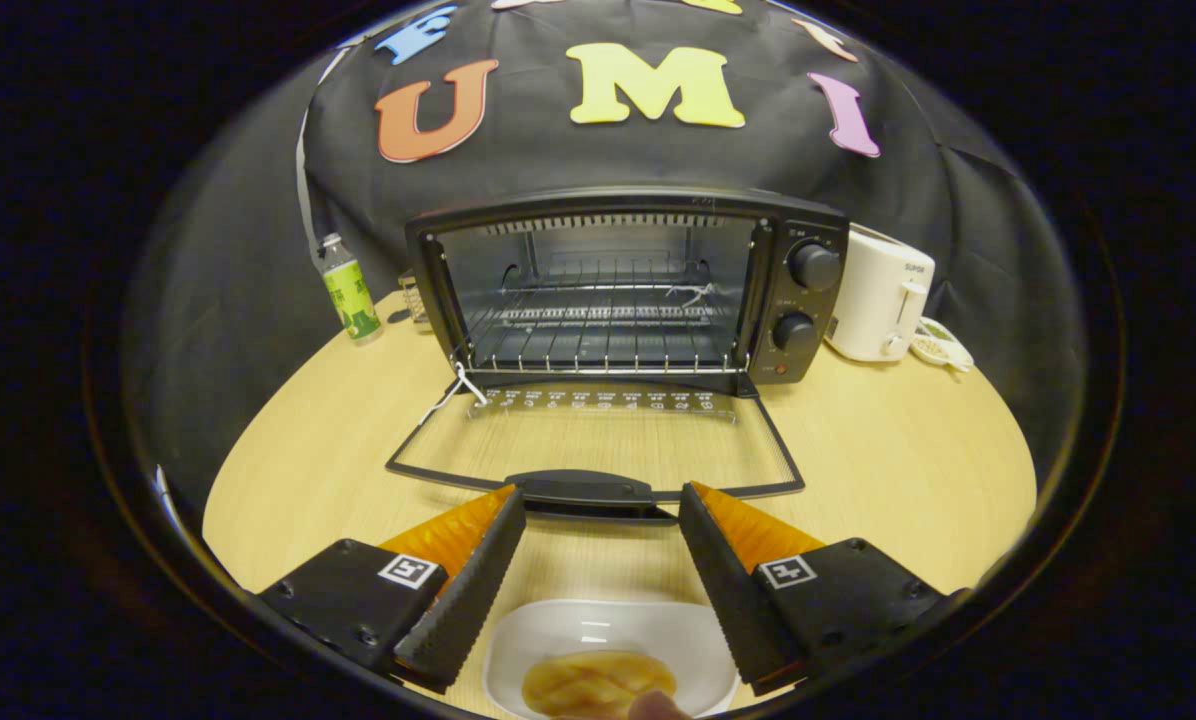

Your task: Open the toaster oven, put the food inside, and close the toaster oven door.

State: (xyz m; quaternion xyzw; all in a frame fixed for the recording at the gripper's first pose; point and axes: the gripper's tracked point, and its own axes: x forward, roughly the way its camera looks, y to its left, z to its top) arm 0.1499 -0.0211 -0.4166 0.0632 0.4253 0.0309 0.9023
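Bottle (350,298) is seen at far left on the table (908,450), upright, near the booth wall and well clear of the work zone; likely just parked there. A small wire object is partly hidden behind the toaster oven's left corner; it can't be identified.

Toaster oven (623,285) is set centre-back, cavity facing the gripper. Door (598,440) is already dropped fully open and lies flat on the table, handle (586,492) toward the gripper. A white cord is tied at the door's left hinge corner, purpose unclear. Wire rack (603,335) inside is bare, so the opening step is judged done and loading not yet done.

Gripper (601,505) is held low, fingers spread wide apart, nothing clamped. The door handle sits just ahead of the fingertips, between them. The wide spread is probably kept for the plate.

Food (598,682), a golden pastry-like piece, rests on a white plate (608,625) below and between the fingers, on the near side of the door. Not touched by either finger. A fingertip is seen at the food's near edge.

Right of the oven: two control knobs (815,266) on its panel, then a white toaster (880,295) just beside it, with a small white dish beyond.

Surface is light wood-grain, round-edged, matte. The booth is closed off by black cloth behind; surroundings are dark.
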